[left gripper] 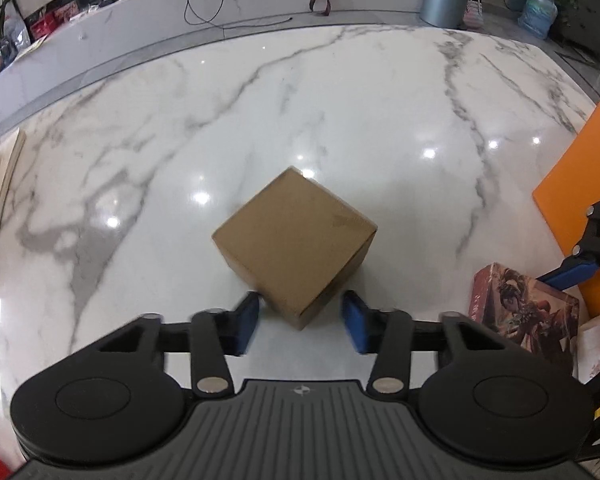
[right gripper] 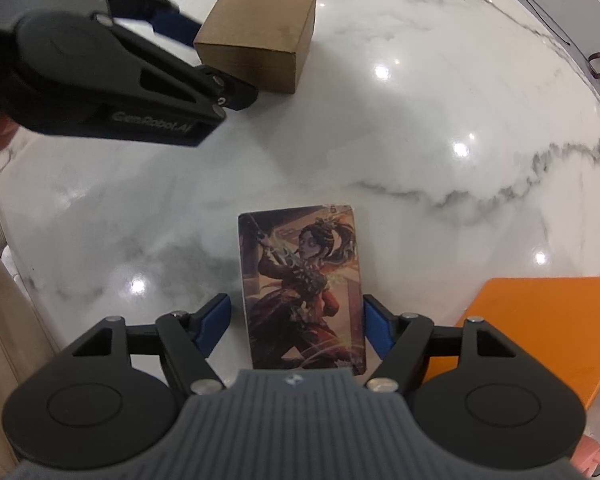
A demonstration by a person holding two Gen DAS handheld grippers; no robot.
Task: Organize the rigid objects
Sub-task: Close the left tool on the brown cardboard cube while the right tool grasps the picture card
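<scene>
Marble, white with grey veins, makes up the surface that fills both views, and most of it lies bare, so the sorting looks to be at an early stage. At the right edge of the left wrist view an orange board lies flat on the marble; it shows again at the lower right of the right wrist view, and nothing rests on the part in sight. Next in size, the brown cardboard box sits at the centre of the left wrist view, one corner turned toward the camera, with the left hand-held gripper brought up to that corner: its blue pads stand on either side, the left one looks to touch the cardboard and the right one shows a sliver of gap, so I cannot tell whether it truly pinches the box. Smallest, the illustrated card box lies in the lower middle of the right wrist view between the spread fingers of the right hand-held gripper, with gaps on both sides, so it is not yet gripped. Both items are still on the marble, well apart, and gathering them remains to be done
</scene>
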